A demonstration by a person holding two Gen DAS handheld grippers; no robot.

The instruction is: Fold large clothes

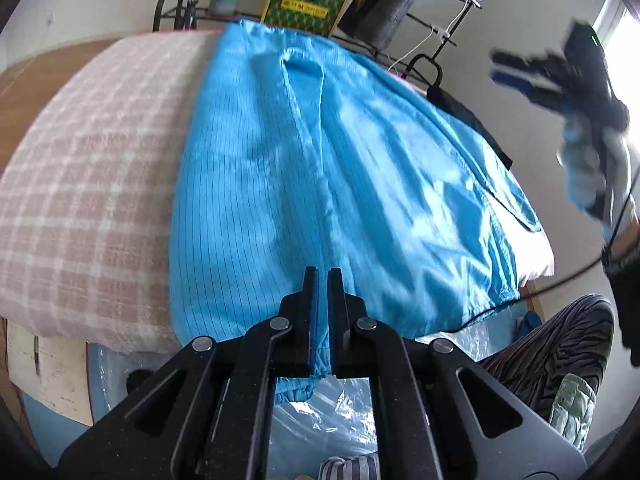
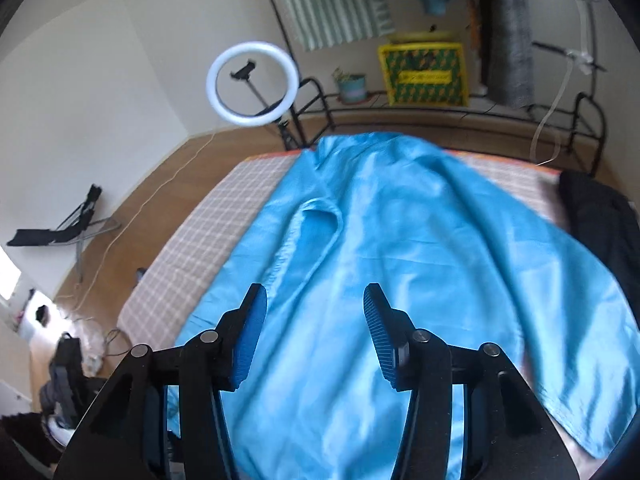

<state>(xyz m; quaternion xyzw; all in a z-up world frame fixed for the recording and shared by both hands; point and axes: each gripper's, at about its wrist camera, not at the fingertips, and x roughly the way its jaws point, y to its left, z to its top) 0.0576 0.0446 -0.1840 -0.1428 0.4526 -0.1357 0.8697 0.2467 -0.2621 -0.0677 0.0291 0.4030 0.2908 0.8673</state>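
Observation:
A large blue garment with thin dark stripes lies spread over a table covered with a pink checked cloth. My left gripper is shut on the garment's near hem, which bunches below the pads at the table's front edge. The garment also fills the right wrist view. My right gripper is open and empty, held above the garment's middle. It appears blurred in the left wrist view, raised at the right.
A black item lies on the table's right side. Behind the table stand a ring light, a yellow crate, a plant pot and a clothes rack. A person's patterned trousers are near right.

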